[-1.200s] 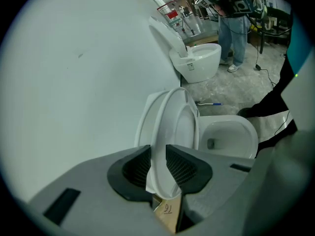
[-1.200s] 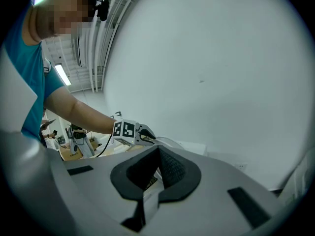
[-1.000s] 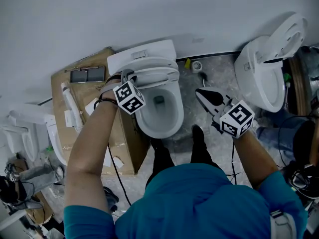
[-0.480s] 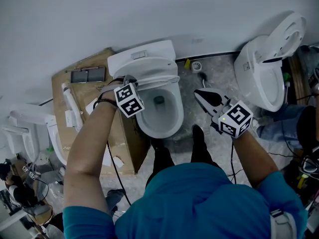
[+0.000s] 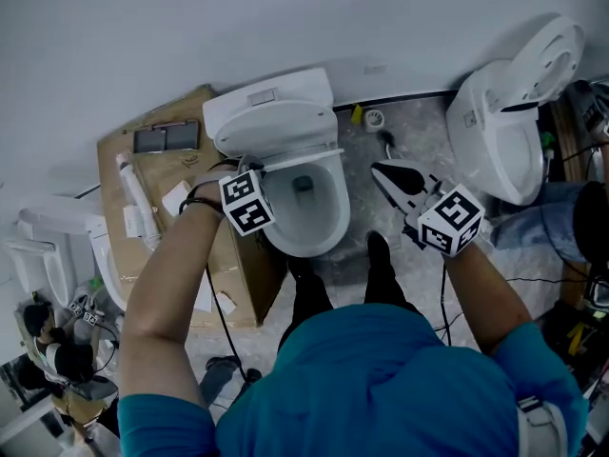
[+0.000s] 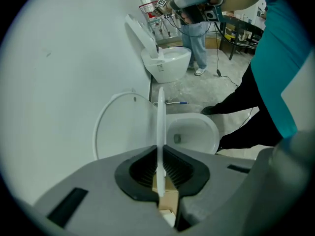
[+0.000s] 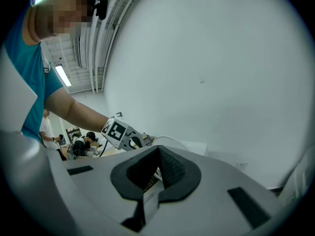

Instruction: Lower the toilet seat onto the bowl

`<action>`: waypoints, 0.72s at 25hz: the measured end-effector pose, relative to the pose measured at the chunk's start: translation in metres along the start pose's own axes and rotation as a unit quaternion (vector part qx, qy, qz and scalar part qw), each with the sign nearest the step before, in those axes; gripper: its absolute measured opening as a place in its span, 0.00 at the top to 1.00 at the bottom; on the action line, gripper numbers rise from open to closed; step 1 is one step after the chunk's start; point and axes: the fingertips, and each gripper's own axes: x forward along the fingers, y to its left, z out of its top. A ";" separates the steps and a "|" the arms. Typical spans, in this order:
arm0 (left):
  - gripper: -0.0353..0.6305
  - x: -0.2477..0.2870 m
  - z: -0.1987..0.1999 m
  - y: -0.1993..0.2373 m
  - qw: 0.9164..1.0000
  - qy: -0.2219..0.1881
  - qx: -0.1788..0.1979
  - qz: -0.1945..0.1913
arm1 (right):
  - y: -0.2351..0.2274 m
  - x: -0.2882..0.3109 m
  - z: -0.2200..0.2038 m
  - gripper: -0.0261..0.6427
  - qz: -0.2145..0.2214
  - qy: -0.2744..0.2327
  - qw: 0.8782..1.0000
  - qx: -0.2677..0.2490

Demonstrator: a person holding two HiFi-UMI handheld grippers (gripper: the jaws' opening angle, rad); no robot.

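Thin white plastic toilet seat (image 6: 160, 122) now tilted forward | left tongs (image 6: 158, 160) just closed, clamped on it | right tongs (image 7: 158, 156) together

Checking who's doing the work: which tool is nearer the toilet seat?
Left. The left tool has just closed its jaws on the edge of the toilet seat; the right tool hovers apart, right of the bowl in the head view.

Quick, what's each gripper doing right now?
Left gripper: jaws have just been closing and now clamp the raised toilet seat by its edge.
Right gripper: shut, holding nothing.
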 end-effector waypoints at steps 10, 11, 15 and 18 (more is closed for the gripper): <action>0.89 0.001 -0.001 -0.040 0.999 0.001 0.003 -0.042 | 0.004 0.003 -0.002 0.97 0.005 0.003 1.000 0.000; 0.89 0.002 -0.001 -0.045 0.999 0.002 0.003 -0.046 | 0.005 0.003 -0.003 0.97 0.005 0.004 1.000 0.000; 0.89 0.003 -0.001 -0.063 0.998 0.004 0.005 -0.068 | 0.005 0.003 -0.004 0.97 0.004 0.004 1.000 0.001; 0.88 0.004 -0.001 -0.079 0.996 0.006 0.005 -0.084 | 0.006 0.003 -0.005 0.97 0.005 0.004 1.000 0.002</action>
